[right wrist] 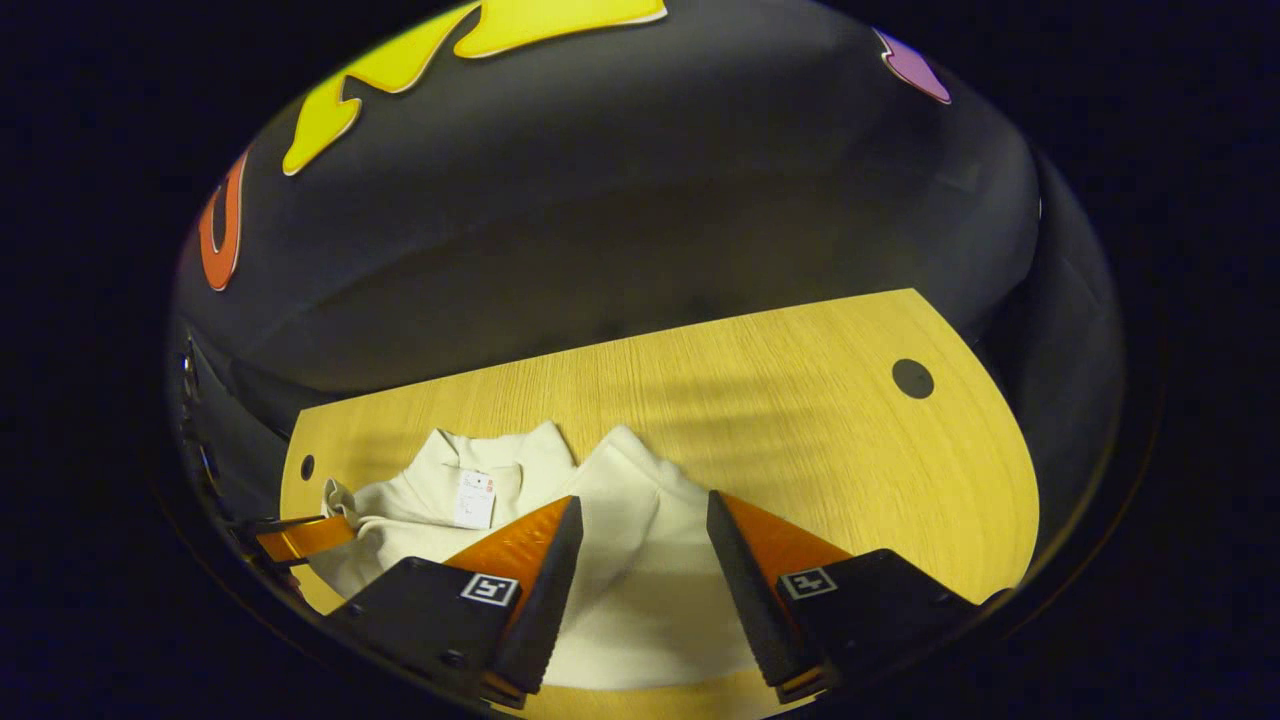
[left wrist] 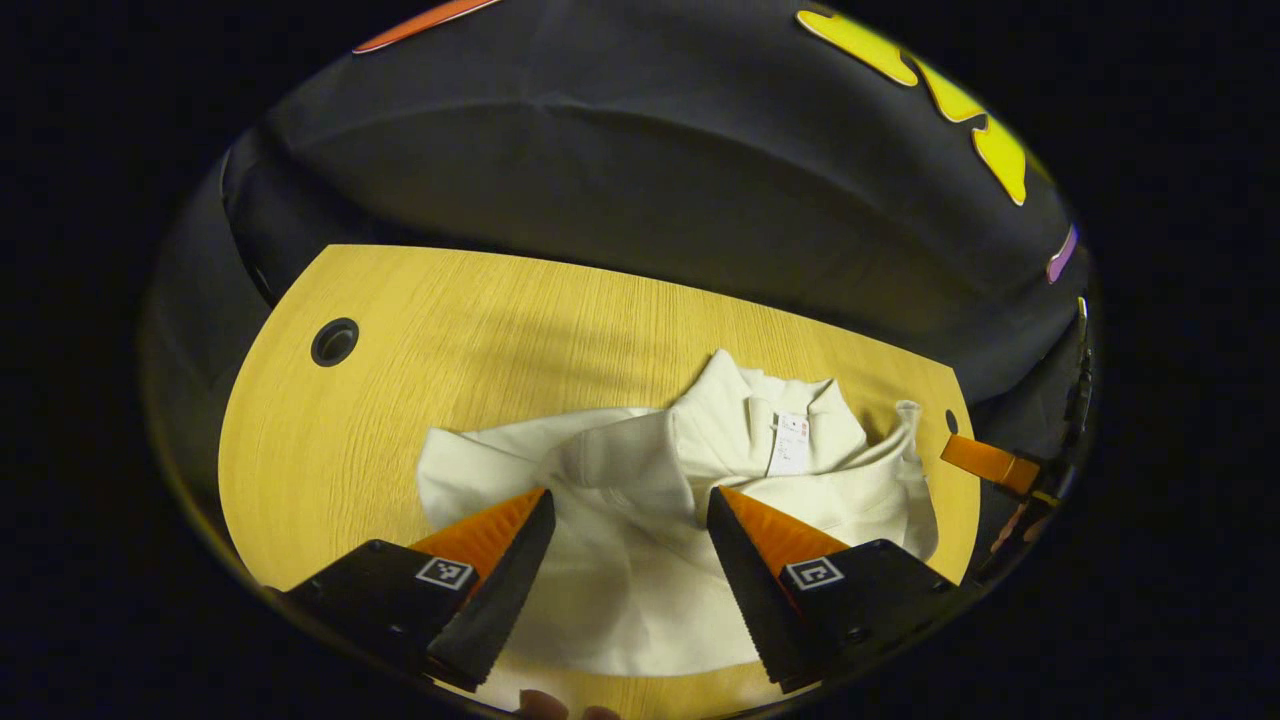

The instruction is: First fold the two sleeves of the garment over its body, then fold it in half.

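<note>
A cream-white garment [left wrist: 640, 560] lies bunched on the wooden table [left wrist: 400, 330], its collar and white label [left wrist: 790, 442] toward the far edge. A flap of cloth [left wrist: 610, 462] lies folded over its body. My left gripper [left wrist: 630, 500] hangs open above the garment's middle, with nothing between its fingers. In the right gripper view the same garment [right wrist: 640, 570] spreads under my right gripper [right wrist: 643, 500], which is also open and holds nothing. The label [right wrist: 474, 498] shows left of it. Each view catches the other gripper at the garment's far side: the right gripper [left wrist: 985, 462] and the left gripper [right wrist: 300, 538].
The table has a large round cable hole [left wrist: 334, 342] [right wrist: 912, 378] and a small one [left wrist: 951, 421] [right wrist: 307, 467] near its far corners. Bare wood [right wrist: 800, 430] lies beyond the garment up to the black cloth wall. Fingertips of a hand [left wrist: 545, 706] show at the lower edge.
</note>
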